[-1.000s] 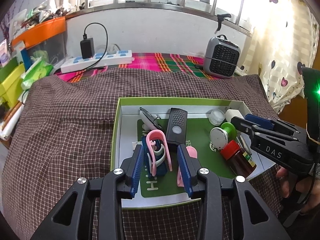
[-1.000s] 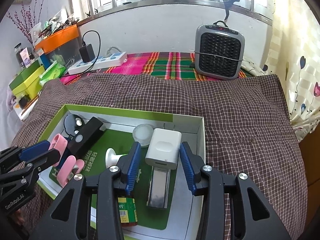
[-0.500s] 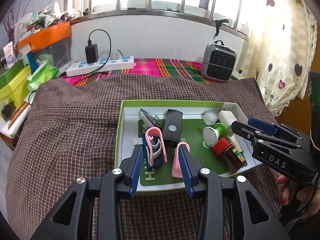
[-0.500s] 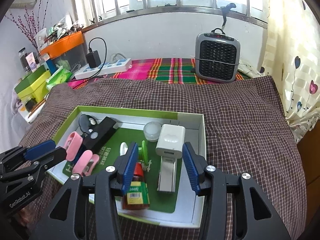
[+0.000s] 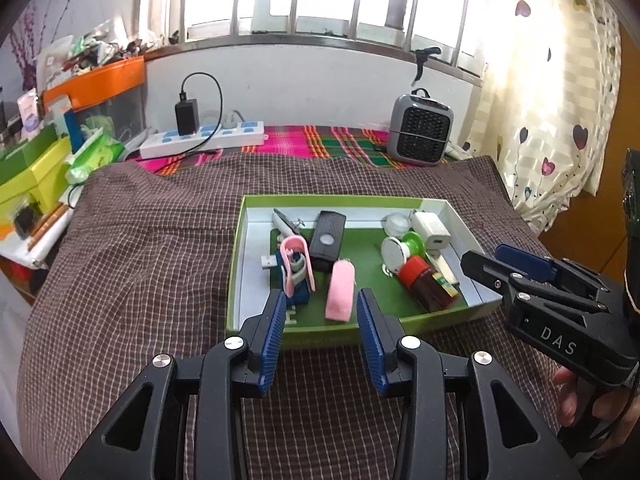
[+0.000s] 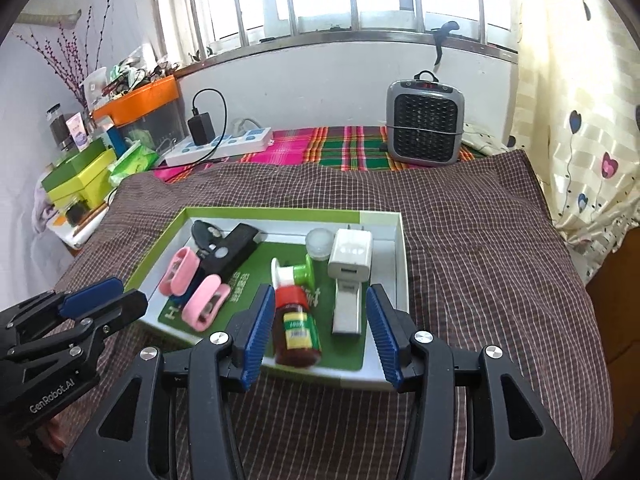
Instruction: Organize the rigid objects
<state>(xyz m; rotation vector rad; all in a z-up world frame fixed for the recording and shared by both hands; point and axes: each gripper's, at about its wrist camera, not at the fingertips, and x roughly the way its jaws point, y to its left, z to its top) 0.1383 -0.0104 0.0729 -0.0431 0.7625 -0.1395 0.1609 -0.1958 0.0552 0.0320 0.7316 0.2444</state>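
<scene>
Both of my tools are empty right now. My left hand-held gripper (image 5: pixel 322 334) hangs with its jaws spread over the near rim of the green tray (image 5: pixel 236 272), nothing between the pads. My right hand-held gripper (image 6: pixel 316 338) has its jaws spread too — they have just been opening wider — and the brown bottle (image 6: pixel 297 330) only shows through the gap, lying down in the tray below, not pinched.

Everything I'm sorting sits crowded in that tray, which rests on the checked blanket (image 5: pixel 140 264) of a bed. That soft footing worries me: if I press down hard on one corner, I expect the tray to tip and the whole lot to slide.

The bottle lies on its side with its red cap just beside the green-and-white spool (image 6: pixel 294 274), so it looks ready to roll if I nudge it. The white charger (image 6: pixel 351 254) rests against a silver piece (image 6: pixel 347 308). On the left the pink clips (image 5: pixel 340 290) tangle with a blue part — lifting one could drag its neighbour out onto the bed.

My two tools are near each other, so reaching in together risks a knock.
</scene>
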